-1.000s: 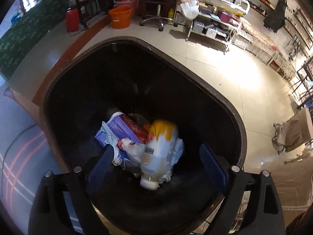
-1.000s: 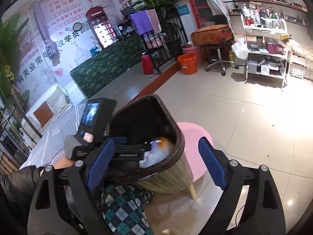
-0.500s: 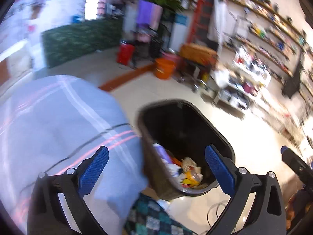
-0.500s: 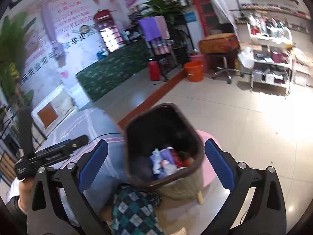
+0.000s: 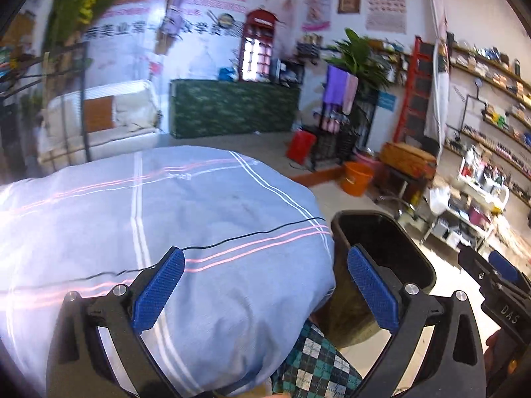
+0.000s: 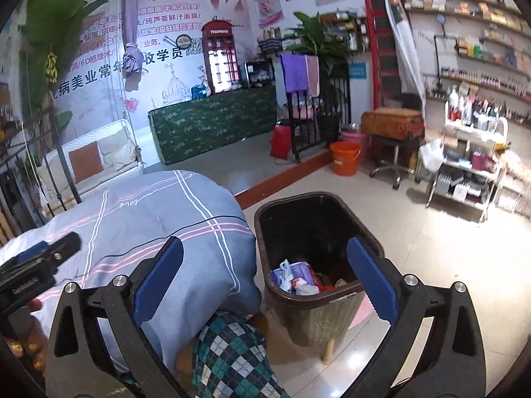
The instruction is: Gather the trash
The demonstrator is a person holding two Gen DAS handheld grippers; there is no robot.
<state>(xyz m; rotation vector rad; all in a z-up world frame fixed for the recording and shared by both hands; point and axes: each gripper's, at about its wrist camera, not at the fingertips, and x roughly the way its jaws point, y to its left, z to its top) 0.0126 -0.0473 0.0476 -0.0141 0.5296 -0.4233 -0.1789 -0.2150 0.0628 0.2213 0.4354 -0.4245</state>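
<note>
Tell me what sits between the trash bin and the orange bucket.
Bare tiled floor separates the trash bin from the orange bucket in the right wrist view; nothing lies on it. The orange-brown floor strip runs off to one side of that stretch.

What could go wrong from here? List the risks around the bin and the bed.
1. The trash bin stands perched on a low pink stool tight against the bed; a knock from either tongs could tip it and spill the trash.
2. A thin black cable lies across the bed cover; the open left tongs may snag it.
</note>
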